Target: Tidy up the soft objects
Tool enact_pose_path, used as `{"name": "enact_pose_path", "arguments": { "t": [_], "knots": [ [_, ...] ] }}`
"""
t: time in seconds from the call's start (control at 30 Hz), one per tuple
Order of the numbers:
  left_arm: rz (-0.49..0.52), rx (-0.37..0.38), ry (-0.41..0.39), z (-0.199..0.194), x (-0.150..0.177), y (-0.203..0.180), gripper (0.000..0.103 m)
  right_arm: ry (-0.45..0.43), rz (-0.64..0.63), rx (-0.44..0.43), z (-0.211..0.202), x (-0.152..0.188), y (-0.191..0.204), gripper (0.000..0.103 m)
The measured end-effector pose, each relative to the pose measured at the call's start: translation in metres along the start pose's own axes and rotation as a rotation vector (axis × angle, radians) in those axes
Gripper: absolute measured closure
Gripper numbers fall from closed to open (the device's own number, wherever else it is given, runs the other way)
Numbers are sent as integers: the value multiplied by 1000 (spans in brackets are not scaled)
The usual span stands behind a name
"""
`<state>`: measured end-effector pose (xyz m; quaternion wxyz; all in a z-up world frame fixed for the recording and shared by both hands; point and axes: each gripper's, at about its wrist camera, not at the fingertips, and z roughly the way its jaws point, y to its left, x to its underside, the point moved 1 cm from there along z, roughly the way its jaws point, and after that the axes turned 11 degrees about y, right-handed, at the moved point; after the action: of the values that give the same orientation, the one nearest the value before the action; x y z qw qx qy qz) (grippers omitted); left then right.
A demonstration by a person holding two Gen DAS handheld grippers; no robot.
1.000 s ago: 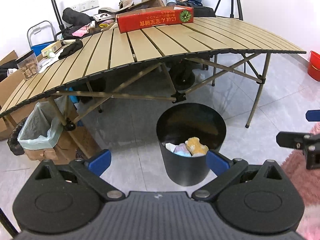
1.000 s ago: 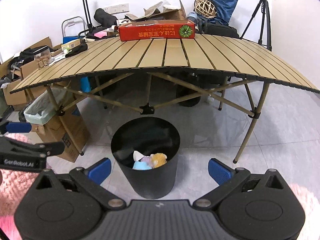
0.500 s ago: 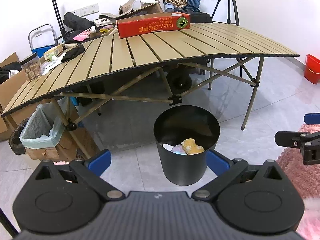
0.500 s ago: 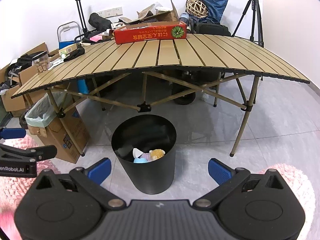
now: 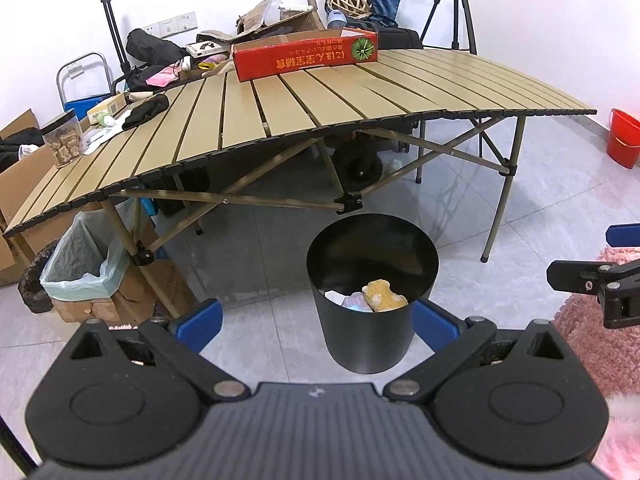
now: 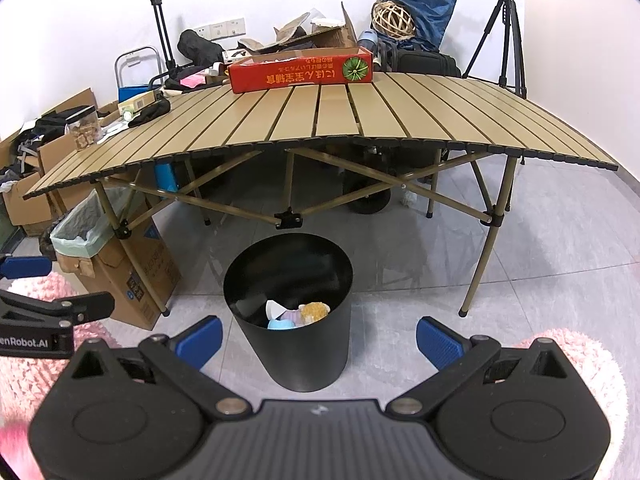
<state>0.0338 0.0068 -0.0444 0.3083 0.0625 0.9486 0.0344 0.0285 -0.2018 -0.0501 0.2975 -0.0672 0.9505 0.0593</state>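
A black round bin (image 5: 370, 336) (image 6: 294, 356) stands on the grey tile floor in front of the folding table. Inside it lie soft toys: a yellow plush (image 5: 384, 297) (image 6: 314, 312), a pale blue one (image 6: 279, 324) and a white piece (image 6: 274, 307). My left gripper (image 5: 316, 326) is open, its blue pads either side of the bin, nothing between them. My right gripper (image 6: 318, 338) is open too, held above and short of the bin. Each gripper shows at the edge of the other's view.
A slatted tan folding table (image 5: 320, 112) carries a red carton (image 5: 306, 58) and clutter at its left end. A lined box (image 5: 80, 272) sits left under it. Pink shaggy rug (image 5: 600, 344) (image 6: 576, 360) lies right and left. A red bucket (image 5: 622, 138) and a tripod (image 6: 506, 36) stand behind.
Both grippers have drawn back and up from the bin, so it looks smaller and farther in both views. Both stay open. The toys in the bin have not moved.
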Motion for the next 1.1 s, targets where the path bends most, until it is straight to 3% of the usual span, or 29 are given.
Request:
{"name": "enact_pose_path", "arguments": {
  "t": [1.1],
  "knots": [
    [5,0,-10,-1,0,-3,0,-6,1,2,-3,-2,0,0]
  ]
}}
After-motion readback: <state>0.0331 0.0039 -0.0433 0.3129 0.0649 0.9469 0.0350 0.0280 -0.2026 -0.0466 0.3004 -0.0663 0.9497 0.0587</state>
